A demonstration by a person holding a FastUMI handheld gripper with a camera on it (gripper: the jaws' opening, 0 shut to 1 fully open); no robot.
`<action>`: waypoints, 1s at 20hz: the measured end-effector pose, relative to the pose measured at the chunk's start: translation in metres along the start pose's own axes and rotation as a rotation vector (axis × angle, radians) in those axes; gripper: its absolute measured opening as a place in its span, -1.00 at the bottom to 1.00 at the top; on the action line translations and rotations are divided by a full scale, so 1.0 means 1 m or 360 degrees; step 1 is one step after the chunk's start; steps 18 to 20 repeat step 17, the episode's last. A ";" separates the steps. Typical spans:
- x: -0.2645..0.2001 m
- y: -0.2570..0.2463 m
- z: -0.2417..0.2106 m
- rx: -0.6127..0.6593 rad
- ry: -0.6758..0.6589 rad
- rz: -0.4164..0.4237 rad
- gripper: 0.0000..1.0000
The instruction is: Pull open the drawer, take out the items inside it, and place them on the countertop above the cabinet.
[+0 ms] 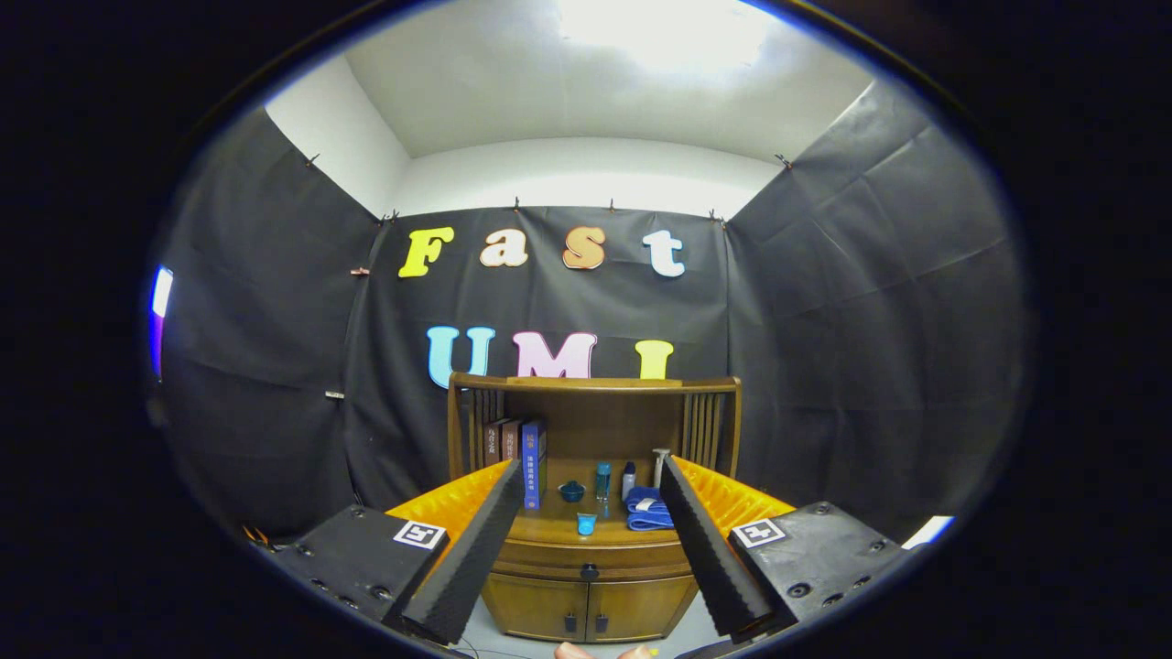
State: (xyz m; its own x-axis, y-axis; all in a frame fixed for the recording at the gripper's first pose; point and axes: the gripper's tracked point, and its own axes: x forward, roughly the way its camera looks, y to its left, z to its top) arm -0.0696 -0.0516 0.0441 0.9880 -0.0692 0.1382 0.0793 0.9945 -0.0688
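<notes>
A small wooden cabinet [586,586] stands against the booth's back wall, well beyond my fingers. Its drawer [591,556] sits shut under the countertop, with a dark knob [590,572] at its middle. My gripper [591,476] is open, its two black ribbed fingers [472,558] spread wide with nothing between them; the drawer is framed in the gap. The drawer's contents are hidden.
On the countertop [549,529] stand several books [526,458], a dark bowl [571,491], a blue cup [586,523], a blue bottle [602,480], a white bottle [628,480] and a folded blue towel [648,509]. Two lower doors [588,606] are shut. Fingertips of a hand [600,652] show below.
</notes>
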 end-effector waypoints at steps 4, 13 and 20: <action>-0.004 0.000 0.005 -0.0014 0.0017 0.0019 0.96; -0.001 -0.009 0.004 0.0061 0.0025 0.0020 0.95; 0.001 -0.007 0.003 0.0060 0.0025 0.0029 0.95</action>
